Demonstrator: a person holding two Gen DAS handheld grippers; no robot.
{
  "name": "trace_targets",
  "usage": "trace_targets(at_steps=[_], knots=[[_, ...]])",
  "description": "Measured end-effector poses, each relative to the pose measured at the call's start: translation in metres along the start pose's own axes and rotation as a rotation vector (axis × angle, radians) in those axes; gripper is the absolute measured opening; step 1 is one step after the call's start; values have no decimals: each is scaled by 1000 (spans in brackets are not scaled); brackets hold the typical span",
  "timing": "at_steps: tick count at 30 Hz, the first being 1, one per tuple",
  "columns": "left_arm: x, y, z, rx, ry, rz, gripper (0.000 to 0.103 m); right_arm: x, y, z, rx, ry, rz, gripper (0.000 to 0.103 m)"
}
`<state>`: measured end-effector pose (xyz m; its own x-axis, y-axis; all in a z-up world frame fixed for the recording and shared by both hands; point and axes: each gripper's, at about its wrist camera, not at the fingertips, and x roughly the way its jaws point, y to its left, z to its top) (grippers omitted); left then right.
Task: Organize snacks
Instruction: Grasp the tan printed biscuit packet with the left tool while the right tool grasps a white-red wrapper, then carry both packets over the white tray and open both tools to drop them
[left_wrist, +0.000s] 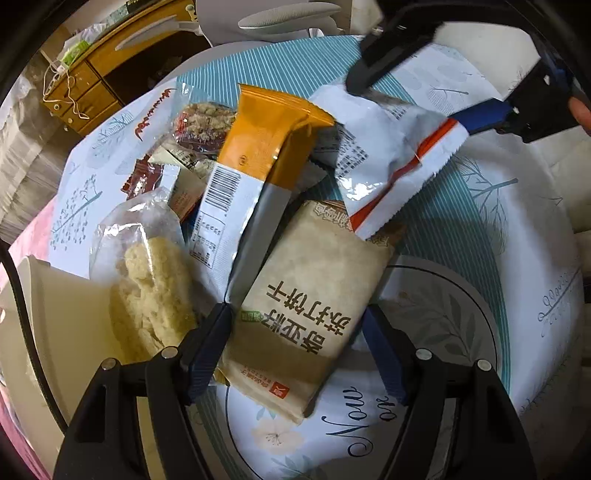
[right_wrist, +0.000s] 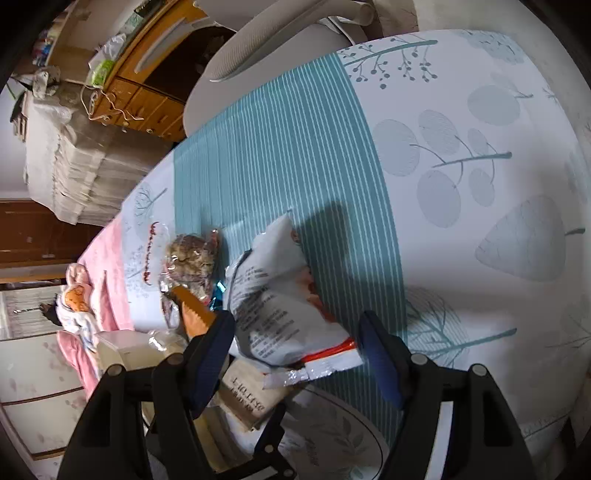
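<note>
A pile of snacks lies on the patterned tablecloth (left_wrist: 498, 229). In the left wrist view, my left gripper (left_wrist: 299, 321) is open, its fingers on either side of a beige cracker packet (left_wrist: 314, 295) with dark characters. Beside it lie an orange and white bar (left_wrist: 251, 155), a clear bag of pale rice crackers (left_wrist: 151, 288) and a nut bar (left_wrist: 203, 122). My right gripper (left_wrist: 424, 96) hangs over a white, red and blue packet (left_wrist: 388, 162). In the right wrist view, my right gripper (right_wrist: 295, 332) is open around that white packet (right_wrist: 280, 295).
A round printed tray (left_wrist: 461, 314) lies under the cracker packet. A cream box (left_wrist: 55, 317) stands at the left. A white chair (right_wrist: 266, 48) and a wooden desk (right_wrist: 147, 85) stand beyond the table. A pink cloth (right_wrist: 99, 280) lies at the left edge.
</note>
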<state>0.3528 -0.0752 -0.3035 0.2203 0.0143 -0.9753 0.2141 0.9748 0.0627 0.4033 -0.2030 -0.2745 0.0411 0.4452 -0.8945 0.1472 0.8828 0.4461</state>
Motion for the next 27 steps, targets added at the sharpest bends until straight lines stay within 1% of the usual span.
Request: trace_targets(at_steps=[2,3,5,8,9,12,15,18,24,27], knots=[[3,7,0,-20,23,-50,65,1,4,1,-13,-5,-1,70],[2,6,-1,-20,23,-57,64,2,7,3,-19,-9,-5,70],[1,2,-3,-3,16,-51,58,4,10,5,-27,-12,-3,71],[0,-2,-5,-3,11,-53,55,10,14,6,-34,0,0,71],[0,-3,-6,-3,8,-54,55,11,15,6,-39,0,-11,73],[0,-3,-7,-6,-3,-51,54,13,16,7,-36,-3,-19,73],[-1,-6,-11,-5,-4,-51,53,13,9,4,-7,16,-18,69],[-3,-10,-18,-4,0,-52,53,10,0,-1,16,28,-26,67],[-9,-17,-33,-29,37,-70,53,-6,-24,-22,105,9,-75,65],[-10,-19,-44,-45,66,-71,53,-14,-40,-38,154,22,-96,64]])
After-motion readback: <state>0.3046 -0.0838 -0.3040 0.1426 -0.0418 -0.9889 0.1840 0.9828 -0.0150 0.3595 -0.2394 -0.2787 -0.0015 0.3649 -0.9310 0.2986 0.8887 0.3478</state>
